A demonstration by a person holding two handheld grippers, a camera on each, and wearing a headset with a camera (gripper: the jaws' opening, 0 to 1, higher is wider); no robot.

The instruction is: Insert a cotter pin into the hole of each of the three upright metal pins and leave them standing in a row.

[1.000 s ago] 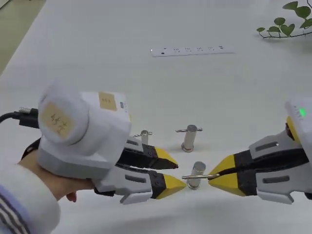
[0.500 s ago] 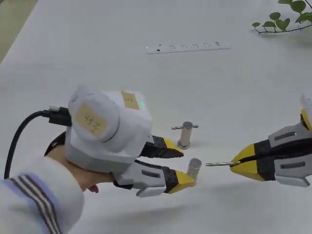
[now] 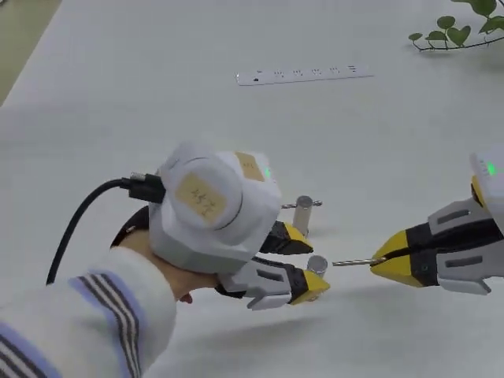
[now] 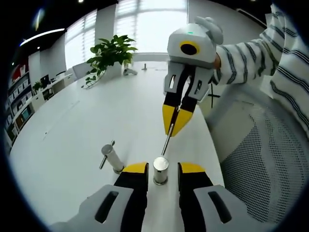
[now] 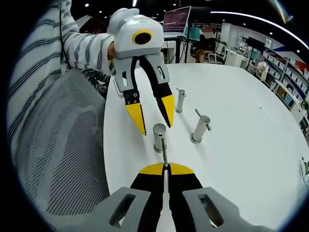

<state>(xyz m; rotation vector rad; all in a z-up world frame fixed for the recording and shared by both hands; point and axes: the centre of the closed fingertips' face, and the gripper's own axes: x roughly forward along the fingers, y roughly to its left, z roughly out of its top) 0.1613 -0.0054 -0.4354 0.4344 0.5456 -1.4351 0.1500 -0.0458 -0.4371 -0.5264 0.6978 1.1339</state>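
Three upright metal pins stand on the white table. The nearest pin [image 4: 161,170] [image 3: 316,265] [image 5: 159,137] has no cotter pin in it and stands between the jaws of my open left gripper [image 4: 161,169] [image 3: 305,262] [image 5: 153,116], with a small gap on each side. My right gripper [image 5: 165,167] [image 3: 386,264] [image 4: 177,118] is shut on a thin cotter pin [image 5: 163,150] [image 3: 354,262] [image 4: 167,140]. Its free end points at the top of that pin and stops just short of it. Two other pins [image 5: 201,128] [image 5: 180,100] each carry a cotter pin.
A white power strip [image 3: 303,75] lies far back on the table. A leafy plant [image 3: 457,31] trails at the back right corner. A black cable [image 3: 87,216] runs from the left gripper. A mesh chair [image 5: 58,145] stands beside the table edge.
My left gripper has moved right, and its jaws now flank the near pin. My right gripper has drawn the cotter pin back to the right, off the pin.
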